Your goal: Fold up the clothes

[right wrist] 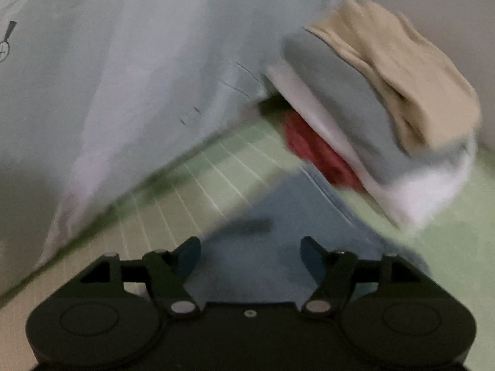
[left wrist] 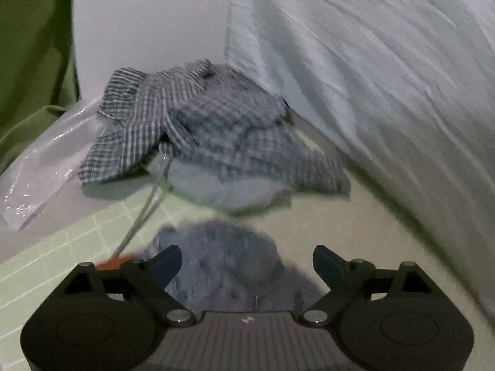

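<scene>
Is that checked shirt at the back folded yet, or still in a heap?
Still in a heap. The checked shirt lies crumpled, collar and sleeves bunched at odd angles over paler cloth, not squared flat. The left tongs are open, short of it.

The left gripper (left wrist: 247,262) has its jaws spread wide, nothing between them, hovering over a bluish patterned garment (left wrist: 222,262) on the green grid mat (left wrist: 62,256). Just beyond that garment sits a crumpled checked shirt (left wrist: 198,120), piled on something pale blue. A clear plastic bag (left wrist: 46,160) lies left of the shirt, touching it. A big pale-blue cloth (left wrist: 386,77) rises right of the shirt. Everything's pretty blurry.
</scene>
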Tool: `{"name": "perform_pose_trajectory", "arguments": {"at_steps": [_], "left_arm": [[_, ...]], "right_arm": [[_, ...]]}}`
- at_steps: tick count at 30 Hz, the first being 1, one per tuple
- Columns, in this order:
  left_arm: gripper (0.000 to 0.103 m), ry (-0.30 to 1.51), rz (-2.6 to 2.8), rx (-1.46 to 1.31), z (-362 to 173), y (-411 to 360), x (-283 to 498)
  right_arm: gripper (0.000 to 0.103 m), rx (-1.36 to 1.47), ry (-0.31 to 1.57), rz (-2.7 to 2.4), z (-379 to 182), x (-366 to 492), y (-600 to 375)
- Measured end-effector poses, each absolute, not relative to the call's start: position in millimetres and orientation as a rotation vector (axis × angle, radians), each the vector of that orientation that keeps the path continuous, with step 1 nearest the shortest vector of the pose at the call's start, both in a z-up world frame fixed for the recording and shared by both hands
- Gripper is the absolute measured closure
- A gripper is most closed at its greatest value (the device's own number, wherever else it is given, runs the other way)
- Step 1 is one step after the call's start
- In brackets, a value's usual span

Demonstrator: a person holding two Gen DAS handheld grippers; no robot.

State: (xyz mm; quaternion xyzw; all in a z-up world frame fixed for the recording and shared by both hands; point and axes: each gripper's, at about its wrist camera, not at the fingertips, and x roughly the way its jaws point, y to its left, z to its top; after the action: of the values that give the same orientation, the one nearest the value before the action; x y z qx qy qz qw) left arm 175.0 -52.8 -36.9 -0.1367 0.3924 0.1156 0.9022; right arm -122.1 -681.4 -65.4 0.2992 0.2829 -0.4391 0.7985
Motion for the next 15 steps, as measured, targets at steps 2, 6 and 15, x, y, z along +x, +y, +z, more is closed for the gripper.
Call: {"name": "perform_pose_trajectory", "arguments": {"at_steps": [2,6,15], "left_arm": [[0.009,0.857,0.185,-0.247,-41.2,-67.0,157.2],[0.005,1.008,0.056,-0.185,-65.2,-100.3,120.5],[0.002,1.165,-0.038,0.053,-107.5,-162.9,73.6]], "right_arm": [[0.031,0.667,0.629,-0.982,-76.0,-147.2,-671.1],[0.030,0.726,0.627,-1.016,-91.6,-182.4,-661.4],[0.031,0.781,0.545,-1.002,-107.3,-193.3,-684.2]]}}
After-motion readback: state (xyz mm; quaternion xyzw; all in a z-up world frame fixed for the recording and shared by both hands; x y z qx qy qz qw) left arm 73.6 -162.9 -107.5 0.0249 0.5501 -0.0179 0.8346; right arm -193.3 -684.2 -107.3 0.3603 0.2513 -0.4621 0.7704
